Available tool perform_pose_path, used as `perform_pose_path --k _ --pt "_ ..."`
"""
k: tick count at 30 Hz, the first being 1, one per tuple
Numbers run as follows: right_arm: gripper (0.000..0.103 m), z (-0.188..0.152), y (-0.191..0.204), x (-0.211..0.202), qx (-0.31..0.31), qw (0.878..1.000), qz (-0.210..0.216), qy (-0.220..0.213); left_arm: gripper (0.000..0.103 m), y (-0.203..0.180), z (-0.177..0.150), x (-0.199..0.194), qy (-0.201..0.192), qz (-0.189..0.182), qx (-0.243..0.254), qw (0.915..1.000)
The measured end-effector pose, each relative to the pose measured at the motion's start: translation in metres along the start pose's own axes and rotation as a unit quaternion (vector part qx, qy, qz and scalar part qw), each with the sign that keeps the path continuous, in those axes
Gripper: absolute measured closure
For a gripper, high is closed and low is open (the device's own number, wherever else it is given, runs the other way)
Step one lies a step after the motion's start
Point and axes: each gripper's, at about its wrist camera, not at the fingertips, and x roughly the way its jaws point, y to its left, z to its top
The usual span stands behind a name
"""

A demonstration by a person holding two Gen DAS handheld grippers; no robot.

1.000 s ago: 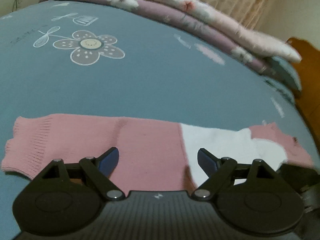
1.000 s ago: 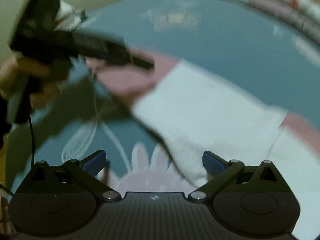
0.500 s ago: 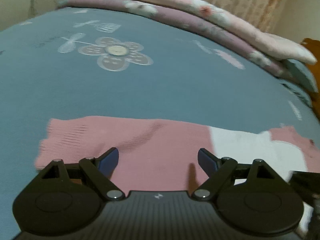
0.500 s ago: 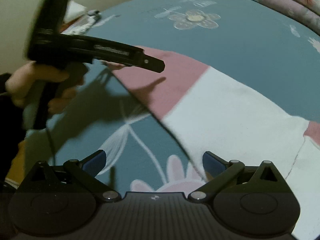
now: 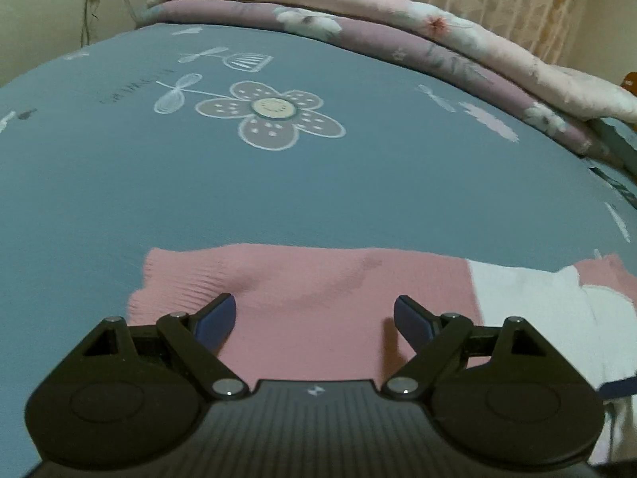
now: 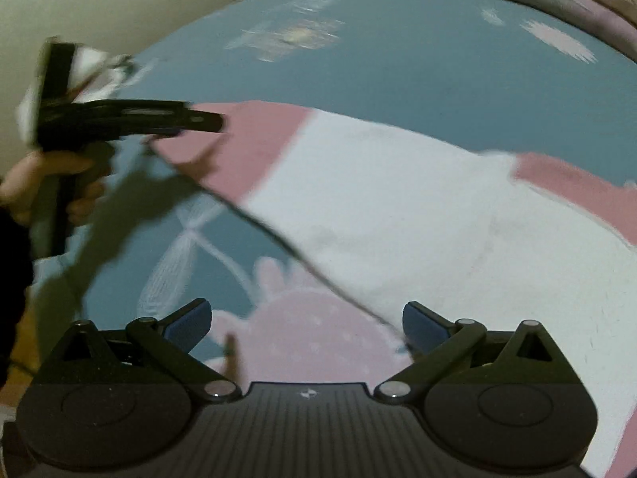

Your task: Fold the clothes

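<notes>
A pink and white knit garment (image 5: 326, 302) lies flat on the blue bed sheet (image 5: 199, 183). My left gripper (image 5: 314, 320) is open, hovering low over its pink ribbed end. In the right wrist view the same garment (image 6: 398, 207) stretches from a pink end at left to a white middle. My right gripper (image 6: 306, 322) is open, above the sheet at the garment's near edge, with its right finger (image 6: 422, 324) by the white part. The left gripper shows there from the side (image 6: 131, 121), held by a hand, over the pink end.
Folded pink and purple floral quilts (image 5: 398, 32) lie along the bed's far side. The sheet has a flower print (image 5: 270, 115) beyond the garment and a pink print (image 6: 302, 330) under my right gripper. A wall and a curtain stand behind.
My left gripper has shifted left along the garment toward its pink ribbed end. My right gripper has moved too, and its view is blurred. Both stay open.
</notes>
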Motion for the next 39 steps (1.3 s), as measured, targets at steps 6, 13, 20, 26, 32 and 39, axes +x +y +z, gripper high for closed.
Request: perform_pose_path --k 6,13,20,26,32,39 --pt "0.000 -0.001 0.003 -0.004 -0.036 0.998 -0.052 -0.009 0.016 0.003 -0.003 -0.003 -0.001 -0.015 -0.001 0.9999" --pt "0.000 -0.010 -0.003 0.010 -0.031 0.997 -0.067 0.017 0.017 0.009 0.003 -0.015 -0.030 0.037 -0.023 0.9986" --pt "0.000 -0.013 0.007 0.016 -0.068 0.993 -0.098 0.011 0.016 0.011 0.009 0.011 -0.025 -0.005 -0.028 0.9993" --pt "0.000 -0.014 0.008 0.018 -0.066 0.993 -0.100 0.003 0.016 0.014 0.022 0.011 -0.032 -0.010 -0.062 0.9975" --pt "0.000 -0.007 0.011 0.020 -0.066 0.993 -0.101 0.006 0.014 -0.015 0.004 0.017 -0.014 -0.035 0.018 0.9991" --pt "0.000 0.027 -0.016 -0.008 -0.063 0.982 -0.158 -0.076 0.012 -0.016 -0.005 0.018 -0.023 -0.032 0.029 0.9988"
